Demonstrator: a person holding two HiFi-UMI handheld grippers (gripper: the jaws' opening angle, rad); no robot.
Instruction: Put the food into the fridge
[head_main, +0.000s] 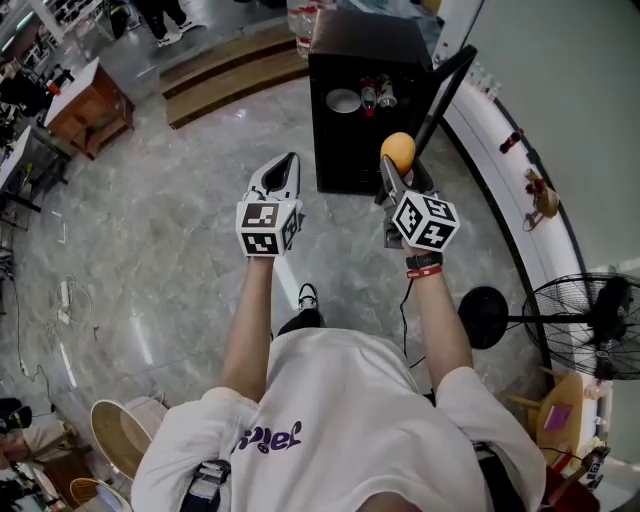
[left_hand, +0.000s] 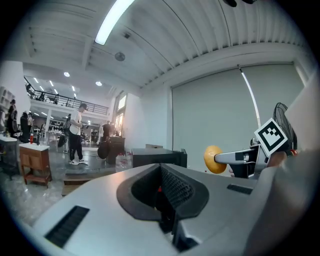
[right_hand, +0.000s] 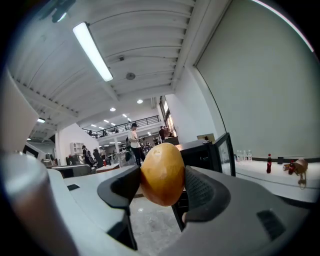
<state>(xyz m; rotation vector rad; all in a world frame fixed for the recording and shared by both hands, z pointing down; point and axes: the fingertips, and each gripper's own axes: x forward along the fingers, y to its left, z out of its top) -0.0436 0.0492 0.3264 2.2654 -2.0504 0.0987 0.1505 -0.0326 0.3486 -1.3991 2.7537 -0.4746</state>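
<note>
A small black fridge stands on the floor ahead, its door swung open to the right; a white bowl and small bottles sit inside. My right gripper is shut on a round orange-yellow fruit, held just in front of the fridge opening. In the right gripper view the fruit fills the gap between both pads. My left gripper hangs level to the left of the fridge, jaws together with nothing in them. The left gripper view shows the fridge and the fruit.
A white counter curves along the right wall. A black floor fan stands at the right. A wooden cabinet sits far left, wooden steps lie behind. People stand in the background of the gripper views.
</note>
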